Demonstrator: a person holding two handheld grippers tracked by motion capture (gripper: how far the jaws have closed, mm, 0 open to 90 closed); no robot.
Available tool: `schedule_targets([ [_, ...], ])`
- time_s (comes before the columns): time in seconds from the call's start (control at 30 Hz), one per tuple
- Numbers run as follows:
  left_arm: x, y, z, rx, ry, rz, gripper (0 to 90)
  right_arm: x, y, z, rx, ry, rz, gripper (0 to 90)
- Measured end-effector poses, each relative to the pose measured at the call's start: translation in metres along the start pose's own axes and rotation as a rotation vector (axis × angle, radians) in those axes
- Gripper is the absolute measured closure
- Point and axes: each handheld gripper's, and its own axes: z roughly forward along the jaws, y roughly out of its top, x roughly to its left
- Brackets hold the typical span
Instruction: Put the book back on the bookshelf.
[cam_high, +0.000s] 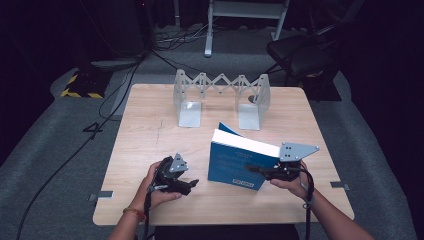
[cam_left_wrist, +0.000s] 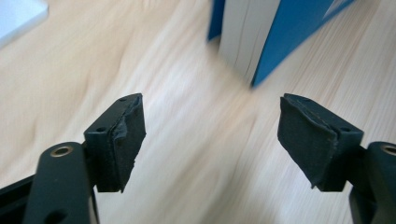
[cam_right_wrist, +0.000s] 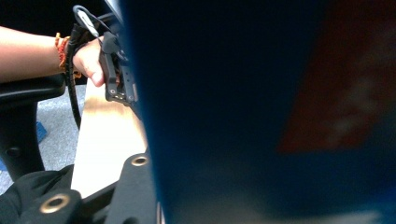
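Note:
A blue book (cam_high: 240, 160) with white page edges stands upright on the wooden table (cam_high: 150, 130), right of centre. My right gripper (cam_high: 256, 170) reaches in from the right and is shut on the book's near cover. In the right gripper view the dark blue cover (cam_right_wrist: 261, 116) sits right in front of the lens, with one black finger (cam_right_wrist: 135, 186) beside it. My left gripper (cam_high: 192, 184) lies low to the book's left, apart from it. Its jaws stand open around bare table (cam_left_wrist: 210, 135), and the book's (cam_left_wrist: 289, 28) bottom corner is just ahead.
A grey metal expanding bookend rack (cam_high: 220, 95) stands at the table's far side. Behind the table are a dark chair (cam_high: 300, 50), a white stand (cam_high: 210, 30) and cables on the grey floor. The person's left hand (cam_right_wrist: 88, 60) appears past the book.

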Motion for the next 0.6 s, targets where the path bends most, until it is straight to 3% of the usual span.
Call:
schedule_targets([
  [0.13,0.003,-0.016,0.003,0.043,0.031,-0.024,23.0,0.000,0.000,0.000,-0.003,-0.003,0.001,60.8],
  [0.3,0.007,-0.024,0.007,0.063,0.038,-0.035,21.8,0.000,0.000,0.000,-0.002,0.000,-0.007,61.1],
  [0.4,0.010,-0.028,0.009,0.045,0.016,-0.062,20.1,0.000,0.000,0.000,-0.003,0.003,-0.010,61.2],
  [0.5,0.011,-0.029,0.009,0.035,0.010,-0.053,20.0,0.000,0.000,0.000,-0.005,0.004,-0.011,61.2],
  [0.6,0.011,-0.034,0.011,-0.014,0.014,-0.053,19.9,0.000,-0.001,-0.001,-0.014,0.005,-0.009,61.2],
])
